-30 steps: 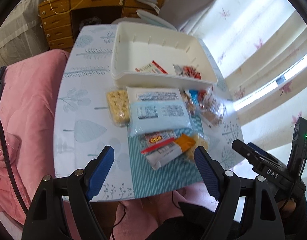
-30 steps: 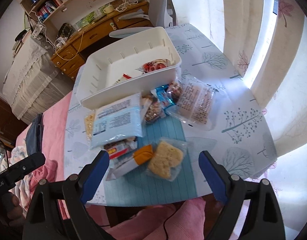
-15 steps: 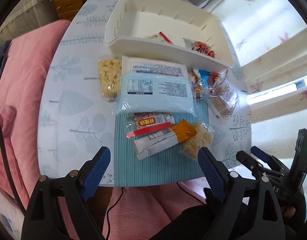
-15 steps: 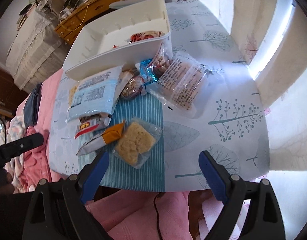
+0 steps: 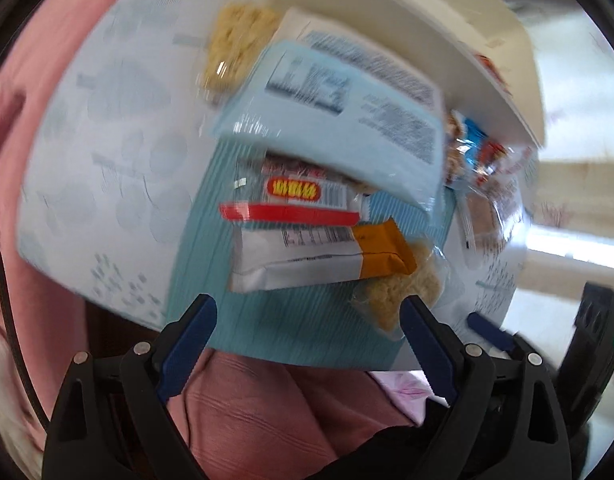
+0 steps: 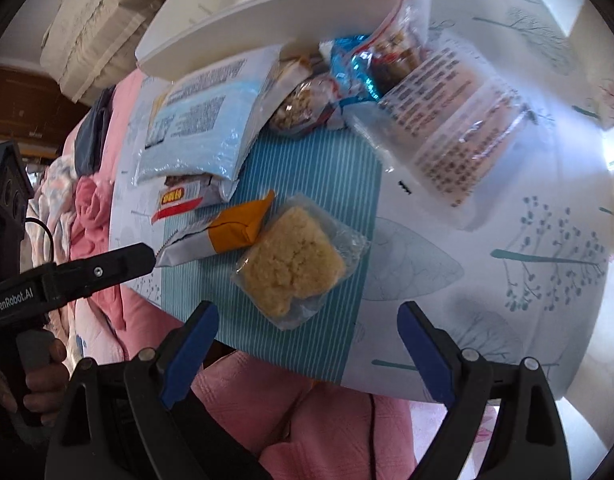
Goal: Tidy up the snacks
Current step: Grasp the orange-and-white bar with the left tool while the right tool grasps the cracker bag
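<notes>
The left gripper (image 5: 309,312) is pointing down at a table (image 5: 103,184), its jaws opening with nothing between them. Just beyond them a silver and orange snack bar (image 5: 307,256) is lying on a striped mat (image 5: 291,320). The right gripper (image 6: 307,320) is hanging with jaws spread wide and empty. Just ahead of its jaws a clear-wrapped rice cake (image 6: 295,260) is lying on the mat. Farther ahead, more snacks are sitting against a white bin (image 6: 267,20), including a pale blue packet (image 6: 203,132).
</notes>
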`<action>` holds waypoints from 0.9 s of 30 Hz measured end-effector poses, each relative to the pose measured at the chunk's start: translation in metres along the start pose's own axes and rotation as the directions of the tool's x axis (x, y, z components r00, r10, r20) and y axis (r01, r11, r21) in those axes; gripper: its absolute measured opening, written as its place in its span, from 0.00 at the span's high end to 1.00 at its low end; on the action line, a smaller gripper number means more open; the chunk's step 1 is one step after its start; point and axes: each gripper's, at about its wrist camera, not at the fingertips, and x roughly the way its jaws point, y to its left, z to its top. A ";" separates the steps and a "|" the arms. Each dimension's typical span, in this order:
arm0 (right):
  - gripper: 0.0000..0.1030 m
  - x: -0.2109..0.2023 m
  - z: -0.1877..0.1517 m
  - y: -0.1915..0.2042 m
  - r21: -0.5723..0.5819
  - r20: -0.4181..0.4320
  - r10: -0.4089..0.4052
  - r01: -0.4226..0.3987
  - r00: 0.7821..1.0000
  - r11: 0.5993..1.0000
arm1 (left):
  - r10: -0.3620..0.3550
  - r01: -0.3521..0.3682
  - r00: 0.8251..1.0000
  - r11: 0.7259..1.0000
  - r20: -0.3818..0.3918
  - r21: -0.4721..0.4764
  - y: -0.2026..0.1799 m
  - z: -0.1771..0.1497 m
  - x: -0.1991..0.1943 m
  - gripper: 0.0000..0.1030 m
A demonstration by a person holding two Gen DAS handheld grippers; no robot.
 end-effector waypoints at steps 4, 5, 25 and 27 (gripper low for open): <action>0.11 0.017 0.011 0.000 -0.006 -0.073 0.033 -0.034 0.997 0.999 | -0.064 0.058 0.997 0.987 -0.037 -0.147 0.010 0.001 0.017 0.11; 0.11 0.021 0.014 0.000 -0.001 -0.084 0.039 -0.040 0.996 0.999 | -0.072 0.065 0.997 0.983 -0.034 -0.172 0.011 0.002 0.020 0.11; 0.11 0.073 0.051 0.020 0.009 -0.283 -0.039 0.043 0.958 0.999 | -0.180 0.126 0.983 0.784 -0.028 -0.607 0.032 0.014 0.065 0.21; 0.11 0.077 0.055 0.027 -0.009 -0.300 -0.081 0.082 0.950 0.997 | -0.187 0.127 0.982 0.776 -0.033 -0.617 0.036 0.021 0.065 0.27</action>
